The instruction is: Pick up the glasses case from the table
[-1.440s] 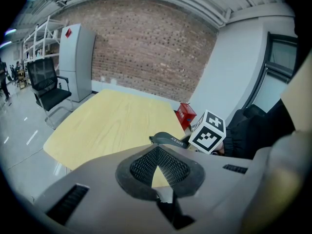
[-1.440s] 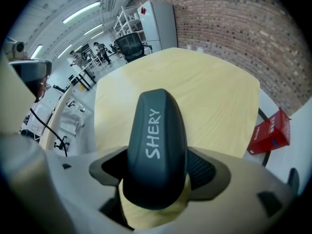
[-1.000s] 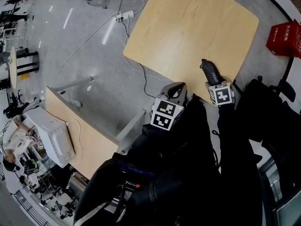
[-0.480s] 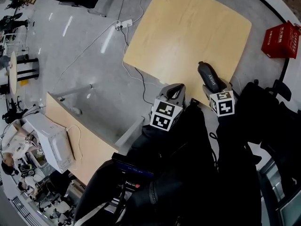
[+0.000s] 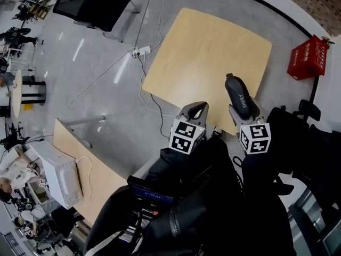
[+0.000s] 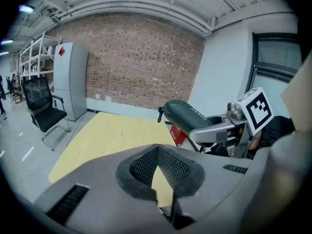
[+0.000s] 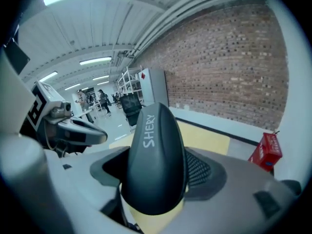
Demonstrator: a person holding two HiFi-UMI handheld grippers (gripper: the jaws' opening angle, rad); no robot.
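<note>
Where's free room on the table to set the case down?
Almost the whole table top is bare, from the side by the power strip across to the corner nearest the red crate. Only the near edge is crowded: the right gripper holds the case over it, and the left gripper hangs close beside.

Head view. I have the glasses case (image 5: 238,96) between the jaws of the right gripper (image 5: 240,110), held clear of the table (image 5: 208,52) and above its near edge. The left gripper (image 5: 195,110) is to the left of it, just off the table's near side, jaws together. On the floor, a crate (image 5: 305,57) sits right of the table, a power strip (image 5: 140,50) lies left of it, and a chair (image 5: 90,7) stands farther off beyond the strip. A second desk (image 5: 85,159) is at lower left, with a box-shaped unit (image 5: 58,169) at its left end.
</note>
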